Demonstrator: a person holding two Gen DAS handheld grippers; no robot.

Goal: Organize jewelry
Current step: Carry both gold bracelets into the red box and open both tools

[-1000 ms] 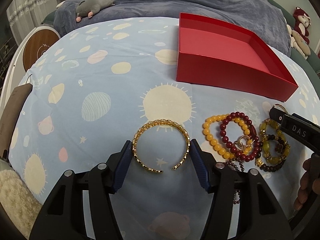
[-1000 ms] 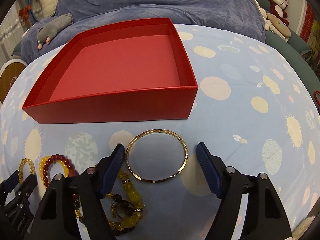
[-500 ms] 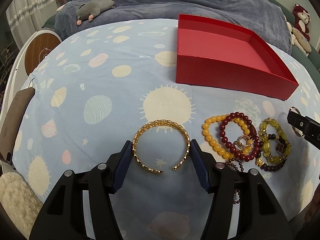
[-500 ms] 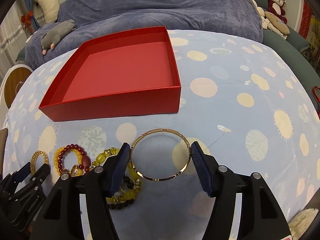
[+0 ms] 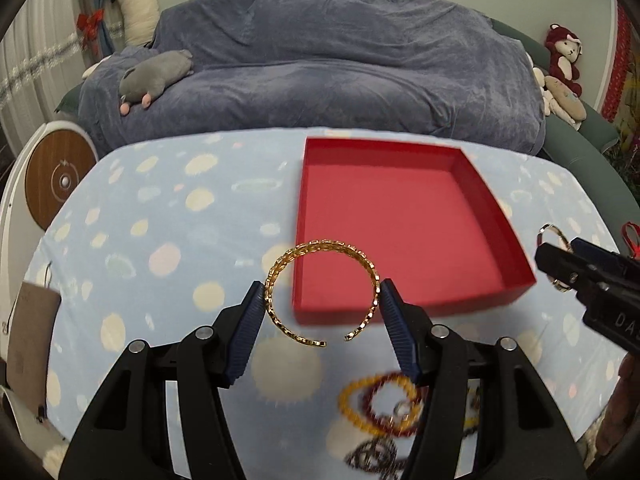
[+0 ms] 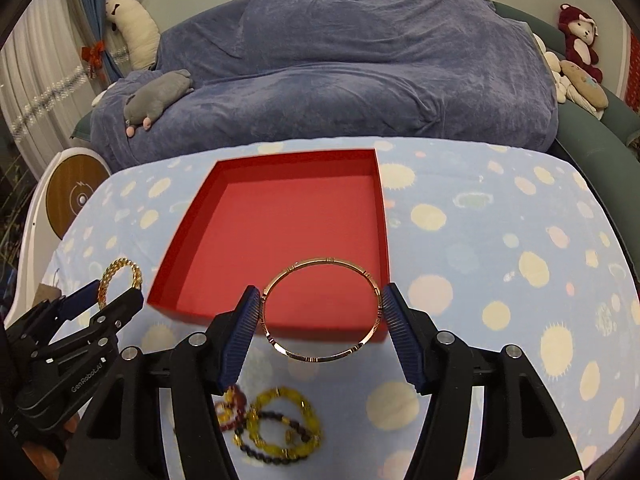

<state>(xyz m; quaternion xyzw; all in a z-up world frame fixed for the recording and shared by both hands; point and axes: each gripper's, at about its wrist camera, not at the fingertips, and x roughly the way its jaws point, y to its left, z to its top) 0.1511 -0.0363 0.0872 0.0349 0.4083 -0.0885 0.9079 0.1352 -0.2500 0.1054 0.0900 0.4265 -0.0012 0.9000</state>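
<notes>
Left gripper (image 5: 322, 300): fingers clenched on open gold cuff (image 5: 320, 288), held above near edge of red box (image 5: 400, 220). Right gripper (image 6: 320, 308): fingers grasping thin gold bangle (image 6: 320, 308). Beaded bracelets (image 6: 280, 428) lie on tabletop (image 6: 500, 240), near side

The red box (image 6: 280, 236) is lying open-topped at frame centre; beaded bracelets (image 6: 276, 428) are cluttering the lower-centre cloth.

1. White lettering "GenRoboAI" runs along the black body of the left tool (image 6: 118, 294), seen from the right wrist camera.
2. The letters "DAS", cut off at the frame edge, stand on the right tool (image 5: 560, 260) in the left wrist view.
</notes>
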